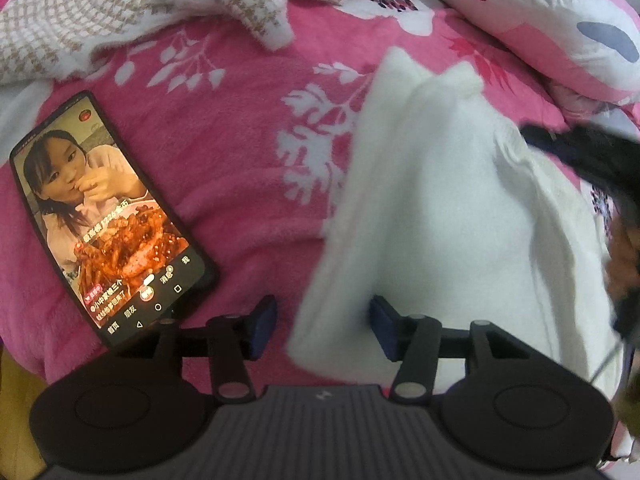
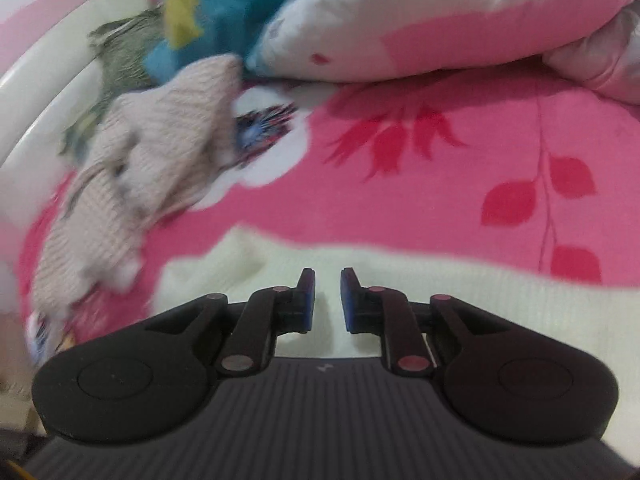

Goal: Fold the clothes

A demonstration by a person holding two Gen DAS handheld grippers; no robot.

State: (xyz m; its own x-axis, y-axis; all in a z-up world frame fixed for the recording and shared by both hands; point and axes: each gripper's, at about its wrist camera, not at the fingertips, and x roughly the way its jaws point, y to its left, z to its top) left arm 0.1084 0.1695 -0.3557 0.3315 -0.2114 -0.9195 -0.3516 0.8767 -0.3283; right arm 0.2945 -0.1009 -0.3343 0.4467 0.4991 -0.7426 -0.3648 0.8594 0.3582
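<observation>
left view: phone [image 1: 108,216] beside white garment [image 1: 440,208]; left gripper [image 1: 324,326] apart, cloth edge between
right view: right gripper [image 2: 327,300] nearly together, empty; knit [image 2: 152,168], pillow [image 2: 440,20]

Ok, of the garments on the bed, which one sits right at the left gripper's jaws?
The plain white fleece garment; its lower corner lies between the open jaws of the left gripper. The beige houndstooth garment lies far off, beyond the phone.

Chinese captions and tabs 首页, 朋友, 消息, 我 on the phone screen [image 1: 108,216]
</observation>
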